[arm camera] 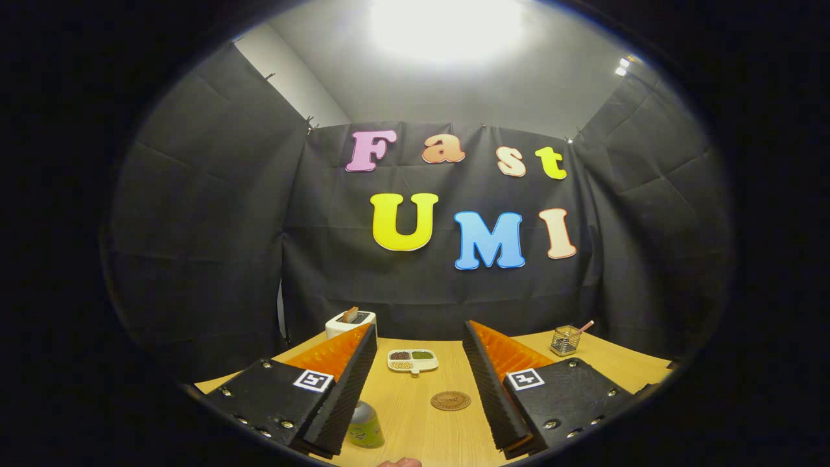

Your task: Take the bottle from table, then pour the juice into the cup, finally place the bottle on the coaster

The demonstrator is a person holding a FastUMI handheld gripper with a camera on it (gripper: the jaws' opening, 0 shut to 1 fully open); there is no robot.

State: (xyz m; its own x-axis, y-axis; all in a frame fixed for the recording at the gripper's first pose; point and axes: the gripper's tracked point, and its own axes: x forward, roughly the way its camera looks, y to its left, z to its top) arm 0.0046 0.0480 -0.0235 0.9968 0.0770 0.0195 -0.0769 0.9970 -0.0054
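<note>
- Two fingers of the gripper (pixel 419 340) stand spread wide apart above a wooden table (pixel 415 428), with nothing pinched between them.
- Close to the inner side of the left finger stands the bottle (pixel 364 425), low between the fingers, its grey cap up and its green label showing; whether it touches the finger is unclear.
- Ahead, between the fingers and nearer the right one, lies a round brown coaster (pixel 450 401), flat on the table.
- Beyond the coaster sits a small white dish (pixel 413 360) with three compartments of different fillings.
- Farther back, past the left fingertip, stands a white toaster (pixel 350 322) with a slice sticking out.
- Past the right finger sits a wire basket (pixel 566 340) with a stick leaning out of it.
</note>
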